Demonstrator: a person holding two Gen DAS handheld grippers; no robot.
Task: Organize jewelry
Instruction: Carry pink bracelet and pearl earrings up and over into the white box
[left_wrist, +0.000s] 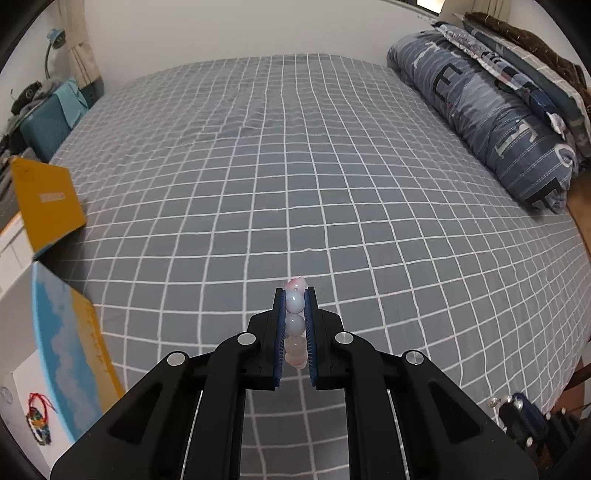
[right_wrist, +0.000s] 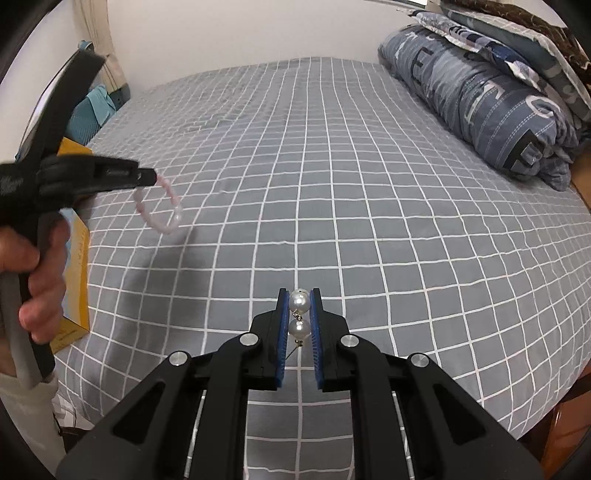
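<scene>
My left gripper (left_wrist: 294, 295) is shut on a pink and pale bead bracelet (left_wrist: 294, 317), held above the grey checked bed (left_wrist: 258, 166). From the right wrist view the left gripper (right_wrist: 147, 179) shows at the left with the bracelet (right_wrist: 162, 210) hanging from it as a loop. My right gripper (right_wrist: 299, 295) is shut on a pearl piece (right_wrist: 299, 314) of two white pearls on a thin wire, also above the bed. A white box (left_wrist: 22, 398) at the lower left holds a red and beaded piece of jewelry (left_wrist: 37, 417).
A yellow and blue lid (left_wrist: 70, 354) leans by the white box. A yellow box (left_wrist: 48, 203) sits at the bed's left edge. Folded blue quilts (left_wrist: 491, 122) lie along the right side. A teal case (left_wrist: 48, 122) stands at the far left.
</scene>
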